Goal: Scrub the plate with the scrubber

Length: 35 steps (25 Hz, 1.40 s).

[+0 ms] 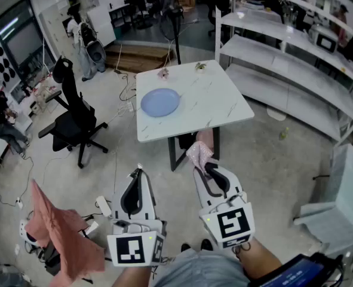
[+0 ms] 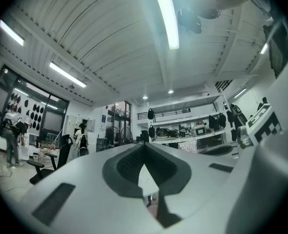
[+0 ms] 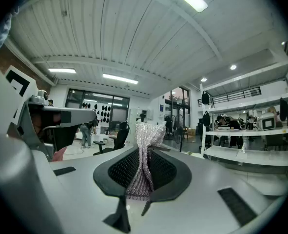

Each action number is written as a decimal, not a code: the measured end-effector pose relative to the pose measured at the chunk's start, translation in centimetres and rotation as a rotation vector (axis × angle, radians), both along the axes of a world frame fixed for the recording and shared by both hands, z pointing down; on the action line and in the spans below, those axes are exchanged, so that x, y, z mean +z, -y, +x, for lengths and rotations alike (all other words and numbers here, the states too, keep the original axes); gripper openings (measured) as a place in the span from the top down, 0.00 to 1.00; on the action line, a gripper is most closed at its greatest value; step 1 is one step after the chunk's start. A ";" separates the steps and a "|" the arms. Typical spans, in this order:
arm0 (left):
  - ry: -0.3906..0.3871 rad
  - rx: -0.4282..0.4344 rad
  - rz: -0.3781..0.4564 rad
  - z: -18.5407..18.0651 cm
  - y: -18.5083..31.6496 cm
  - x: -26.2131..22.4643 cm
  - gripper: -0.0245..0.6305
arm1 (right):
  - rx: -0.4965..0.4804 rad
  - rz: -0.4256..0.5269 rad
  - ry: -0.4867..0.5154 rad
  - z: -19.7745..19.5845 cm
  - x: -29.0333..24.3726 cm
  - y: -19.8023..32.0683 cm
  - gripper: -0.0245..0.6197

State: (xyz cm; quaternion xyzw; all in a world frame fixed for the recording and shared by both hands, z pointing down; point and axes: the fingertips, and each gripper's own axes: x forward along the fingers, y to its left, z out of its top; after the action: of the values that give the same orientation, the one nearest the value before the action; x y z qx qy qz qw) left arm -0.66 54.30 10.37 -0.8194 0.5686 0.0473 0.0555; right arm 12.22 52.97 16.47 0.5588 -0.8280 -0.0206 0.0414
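**Scrubber gripped, plate still out of reach**

The right hand-held gripper [image 3: 144,150] is clamped on the scrubber [image 3: 143,172], a silvery mesh pad pinched between its jaws and standing out past the tips. The left hand-held gripper [image 2: 144,149] has its jaws pressed together with nothing between them. In the head view both are held low, close to the person's body, pointing toward 12 o'clock.

The plate [image 1: 160,102], pale blue and round, lies flat on the white bench [image 1: 218,103], toward the 9 o'clock side of its top. It sits at about 12 o'clock from the two grippers and well apart from them, with a stretch of floor between. Nothing touches it. An office chair [image 1: 74,121] stands at 9 o'clock from the bench.

Judged from this, only the first part is done: the scrubber is in hand. No scrubbing has begun. What remains is to close the gap to the bench, bring the scrubber down onto the plate and rub it across the surface. If the plate needs steadying, the left jaws would first have to open
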 end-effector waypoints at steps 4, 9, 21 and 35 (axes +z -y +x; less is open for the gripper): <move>0.001 -0.001 -0.005 0.9 -0.2 -0.1 0.95 | -0.002 0.004 0.003 0.9 -0.2 -0.2 0.85; 0.007 -0.011 -0.017 2.0 -0.8 0.4 0.95 | -0.013 0.022 0.020 2.1 -0.3 -0.9 0.83; 0.022 -0.086 -0.087 1.9 -0.5 3.3 0.95 | -0.058 -0.097 0.073 3.6 3.0 0.9 0.82; -0.032 -0.123 -0.157 -4.8 12.9 7.4 0.95 | -0.113 -0.175 0.020 -3.3 6.5 13.8 0.82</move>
State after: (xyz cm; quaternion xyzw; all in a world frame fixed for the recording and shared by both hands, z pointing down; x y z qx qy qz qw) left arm -5.46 41.38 17.76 -0.7840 0.6204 0.0123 -0.0154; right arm 8.89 39.19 22.99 0.5055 -0.8573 0.0552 0.0806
